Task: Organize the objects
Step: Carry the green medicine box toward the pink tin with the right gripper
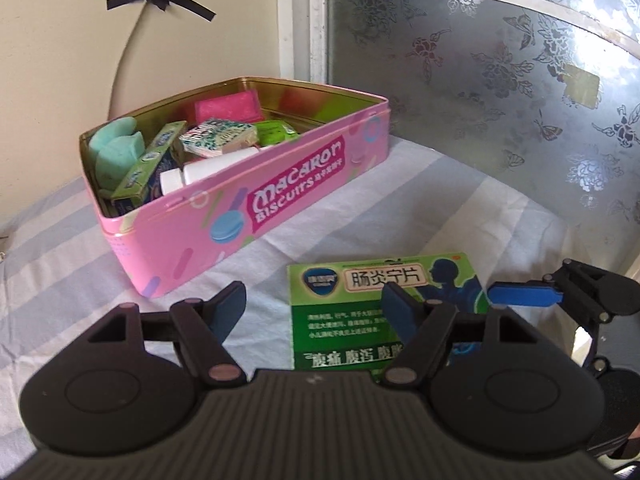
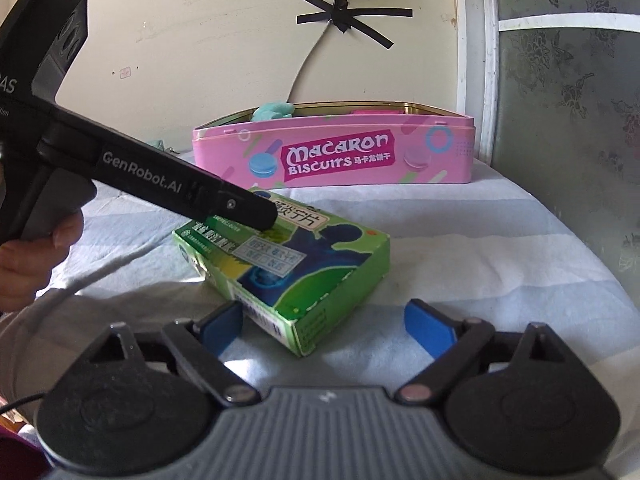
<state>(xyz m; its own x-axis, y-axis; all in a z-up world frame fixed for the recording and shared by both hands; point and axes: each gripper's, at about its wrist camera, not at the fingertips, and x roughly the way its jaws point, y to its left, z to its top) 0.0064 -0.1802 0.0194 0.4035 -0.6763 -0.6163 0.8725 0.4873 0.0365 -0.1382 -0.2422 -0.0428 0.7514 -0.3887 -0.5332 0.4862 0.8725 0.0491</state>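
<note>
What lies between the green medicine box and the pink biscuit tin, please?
Only bare striped cloth separates green medicine box and pink biscuit tin, clearest in the right wrist view.

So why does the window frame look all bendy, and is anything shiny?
Left wrist view: the fisheye lens curves the window frame near the edge. Right wrist view: sunlight makes a bright patch on the cloth beside the green box.

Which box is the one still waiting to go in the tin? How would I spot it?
Find the big pink biscuit tin at the back of the striped cloth. In front of it, out on the cloth, lies a flat green medicine box. It is the only box outside the tin, between the two black grippers.
</note>
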